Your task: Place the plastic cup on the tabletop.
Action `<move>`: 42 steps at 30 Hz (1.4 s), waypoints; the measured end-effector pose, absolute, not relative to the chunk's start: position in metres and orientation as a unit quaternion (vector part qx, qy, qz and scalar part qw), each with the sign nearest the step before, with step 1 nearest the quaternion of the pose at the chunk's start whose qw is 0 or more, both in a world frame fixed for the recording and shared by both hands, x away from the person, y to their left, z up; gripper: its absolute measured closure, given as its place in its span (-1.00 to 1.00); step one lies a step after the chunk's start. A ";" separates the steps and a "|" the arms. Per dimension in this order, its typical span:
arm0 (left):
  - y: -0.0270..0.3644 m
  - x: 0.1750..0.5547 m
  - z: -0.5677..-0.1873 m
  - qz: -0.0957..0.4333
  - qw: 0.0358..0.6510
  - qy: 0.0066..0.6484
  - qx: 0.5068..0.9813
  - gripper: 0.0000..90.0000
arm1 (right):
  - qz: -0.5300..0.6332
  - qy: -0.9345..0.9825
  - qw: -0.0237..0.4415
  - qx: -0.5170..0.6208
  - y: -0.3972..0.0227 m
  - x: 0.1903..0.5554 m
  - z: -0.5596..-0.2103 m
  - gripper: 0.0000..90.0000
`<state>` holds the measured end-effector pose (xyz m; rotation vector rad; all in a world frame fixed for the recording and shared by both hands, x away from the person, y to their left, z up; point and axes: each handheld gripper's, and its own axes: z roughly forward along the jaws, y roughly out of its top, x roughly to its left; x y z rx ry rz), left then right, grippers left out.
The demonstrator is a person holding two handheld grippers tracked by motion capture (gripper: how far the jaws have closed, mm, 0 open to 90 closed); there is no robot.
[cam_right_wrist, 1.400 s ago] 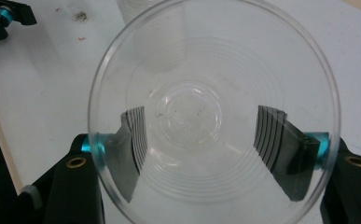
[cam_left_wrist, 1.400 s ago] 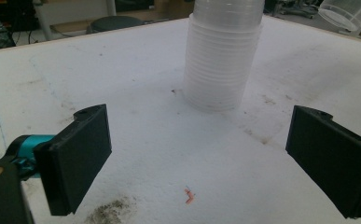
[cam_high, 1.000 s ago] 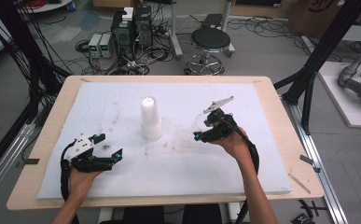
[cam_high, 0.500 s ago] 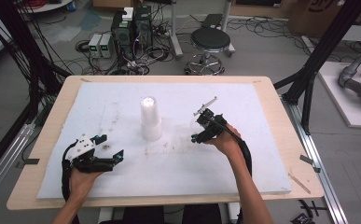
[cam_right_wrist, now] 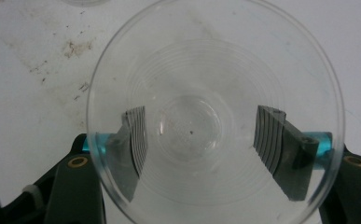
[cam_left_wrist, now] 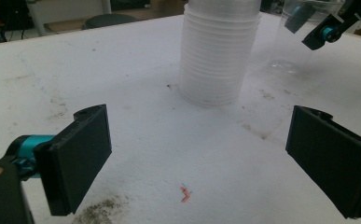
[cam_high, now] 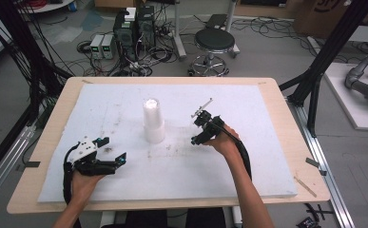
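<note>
A white foam-covered tabletop (cam_high: 267, 156) carries a stack of clear plastic cups (cam_high: 153, 121) standing upright just above its centre. At about three o'clock from the stack, near it, a hand holds the right gripper (cam_high: 201, 128), whose jaws clamp the sides of a single clear cup (cam_right_wrist: 215, 116). The cup is upright, mouth toward the gripper's camera, probably just separated from the stack and about to be set down. At seven o'clock from the stack, well apart, the left gripper (cam_high: 106, 151) rests low with jaws spread wide and empty, likely waiting its turn.
</note>
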<state>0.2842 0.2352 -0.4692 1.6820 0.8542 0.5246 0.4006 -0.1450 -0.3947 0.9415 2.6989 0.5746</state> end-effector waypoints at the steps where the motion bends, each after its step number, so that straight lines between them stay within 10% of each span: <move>1: 0.235 0.284 -0.469 0.223 0.559 0.362 0.712 -0.85 | 0.195 0.920 0.114 0.320 -0.144 0.401 -0.395 -0.21; 42: 0.238 0.284 -0.470 0.217 0.569 0.367 0.703 -0.85 | 0.360 0.859 0.157 0.329 -0.197 0.353 -0.418 -0.59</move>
